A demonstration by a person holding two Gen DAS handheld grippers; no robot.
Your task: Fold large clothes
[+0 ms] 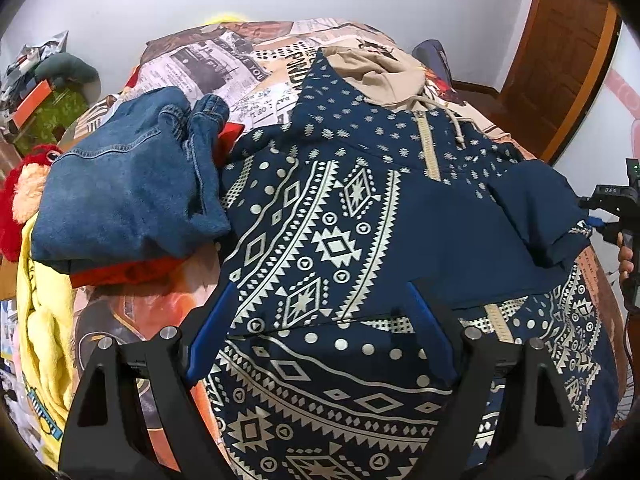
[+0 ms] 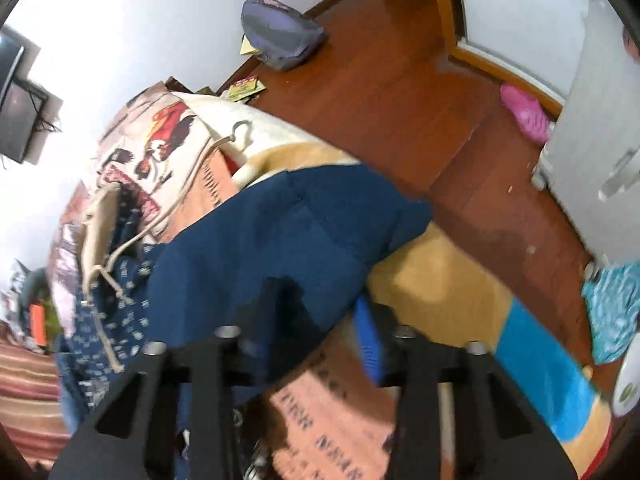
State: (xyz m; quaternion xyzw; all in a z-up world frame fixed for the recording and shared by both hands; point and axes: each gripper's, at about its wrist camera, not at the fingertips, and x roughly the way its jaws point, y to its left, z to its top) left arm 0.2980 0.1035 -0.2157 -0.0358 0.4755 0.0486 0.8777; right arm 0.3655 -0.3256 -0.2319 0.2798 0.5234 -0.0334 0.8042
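— Jaws? Both look spread: the left gripper (image 1: 320, 320) hovers wide over the patterned hoodie (image 1: 328, 232) on the bed (image 2: 460, 288); the right gripper (image 2: 316, 312) straddles its plain sleeve (image 2: 288, 232), not visibly clamping.

— Step?

— Likely folding that sleeve inward. Next: pinch its cuff, carry it across.

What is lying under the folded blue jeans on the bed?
Under the jeans a red garment sticks out at the near edge and beside the legs. Its covered part cannot be seen.
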